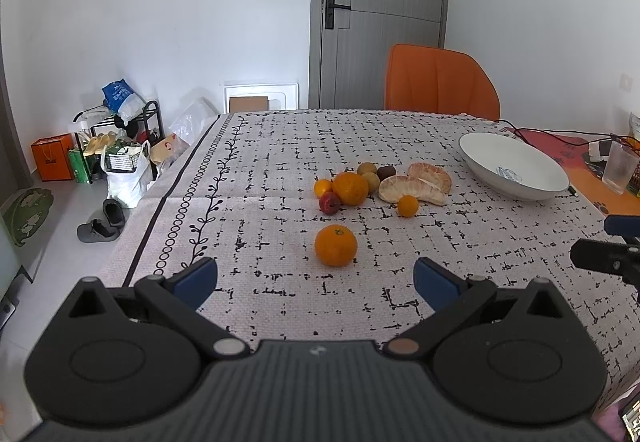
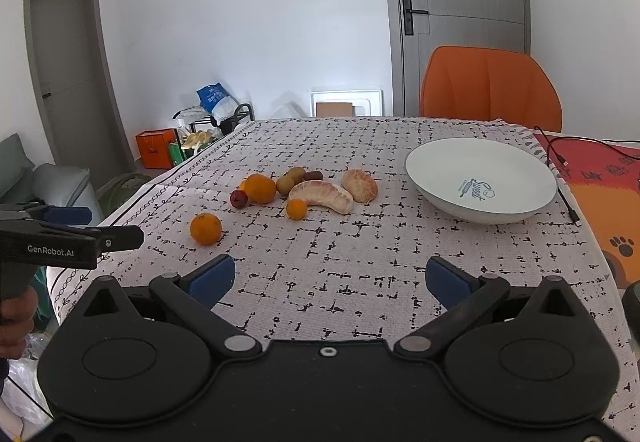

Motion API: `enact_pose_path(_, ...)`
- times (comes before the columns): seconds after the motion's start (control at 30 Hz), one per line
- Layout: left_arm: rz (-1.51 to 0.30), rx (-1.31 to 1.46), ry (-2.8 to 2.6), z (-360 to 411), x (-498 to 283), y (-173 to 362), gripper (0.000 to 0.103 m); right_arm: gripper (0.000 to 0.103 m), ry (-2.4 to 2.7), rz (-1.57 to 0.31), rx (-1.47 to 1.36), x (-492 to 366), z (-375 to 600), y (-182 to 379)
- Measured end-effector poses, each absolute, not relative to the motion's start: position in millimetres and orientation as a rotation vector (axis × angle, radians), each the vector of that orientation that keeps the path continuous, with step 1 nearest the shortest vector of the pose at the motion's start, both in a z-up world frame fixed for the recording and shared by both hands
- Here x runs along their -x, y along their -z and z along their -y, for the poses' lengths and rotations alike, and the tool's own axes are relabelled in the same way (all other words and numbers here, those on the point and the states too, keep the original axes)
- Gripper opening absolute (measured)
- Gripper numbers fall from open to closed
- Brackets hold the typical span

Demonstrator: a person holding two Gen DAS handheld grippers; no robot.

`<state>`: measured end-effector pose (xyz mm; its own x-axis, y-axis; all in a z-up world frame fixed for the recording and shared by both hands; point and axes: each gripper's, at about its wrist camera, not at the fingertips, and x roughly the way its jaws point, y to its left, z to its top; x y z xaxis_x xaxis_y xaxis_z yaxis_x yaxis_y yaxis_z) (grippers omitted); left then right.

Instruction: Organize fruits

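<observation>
A lone orange (image 1: 335, 245) (image 2: 205, 228) lies on the patterned tablecloth, just ahead of my open left gripper (image 1: 316, 280). Farther back sits a cluster: a larger orange (image 1: 350, 188) (image 2: 260, 187), a small red fruit (image 1: 329, 202) (image 2: 239, 198), two kiwis (image 1: 370, 177) (image 2: 291, 178), a dark fruit (image 1: 386, 172) (image 2: 313, 175), peeled pomelo segments (image 1: 412, 189) (image 2: 322, 195) and a small tangerine (image 1: 407, 205) (image 2: 296, 208). An empty white bowl (image 1: 514, 165) (image 2: 480, 179) stands to the right. My right gripper (image 2: 330, 280) is open over bare cloth, nothing between its fingers.
An orange chair (image 1: 440, 83) (image 2: 490, 89) stands behind the table. A black cable (image 2: 560, 169) and a plastic cup (image 1: 620, 167) lie right of the bowl on an orange mat. Bags, shoes and a rack (image 1: 116, 145) crowd the floor at left. A hand (image 2: 16, 318) holds the left gripper.
</observation>
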<state>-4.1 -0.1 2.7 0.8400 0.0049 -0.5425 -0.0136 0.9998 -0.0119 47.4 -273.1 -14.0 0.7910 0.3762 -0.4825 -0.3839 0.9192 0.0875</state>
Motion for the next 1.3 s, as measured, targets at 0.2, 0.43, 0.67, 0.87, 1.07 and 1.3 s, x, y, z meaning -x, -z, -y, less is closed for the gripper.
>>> enact_pose_path(0.2,-0.568,0.014,-0.013,-0.3,4.9,-3.4,0.103,0.103,-0.407,-0.513,0.013,-47.4,273.8,13.5)
enact_pose_path(0.43,-0.565,0.010,-0.012,-0.5,5.7,-4.5,0.103,0.103,-0.411,-0.510,0.012,-45.9,273.7,12.7)
enact_pose_path(0.67,-0.560,0.008,-0.012,-0.6,7.0,-5.4,0.103,0.103,-0.412,-0.506,0.014,-44.9,273.2,11.9)
enact_pose_path(0.87,-0.557,0.006,-0.011,-0.4,7.7,-6.7,0.103,0.103,-0.410,-0.508,0.014,-44.7,273.0,11.5)
enact_pose_path(1.07,-0.556,0.006,-0.011,-0.5,8.1,-7.0,0.103,0.103,-0.412,-0.506,0.013,-44.1,273.1,11.2)
enact_pose_path(1.3,-0.559,0.009,-0.015,-0.9,7.5,-7.0,0.103,0.103,-0.410,-0.512,0.009,-46.0,272.8,12.3)
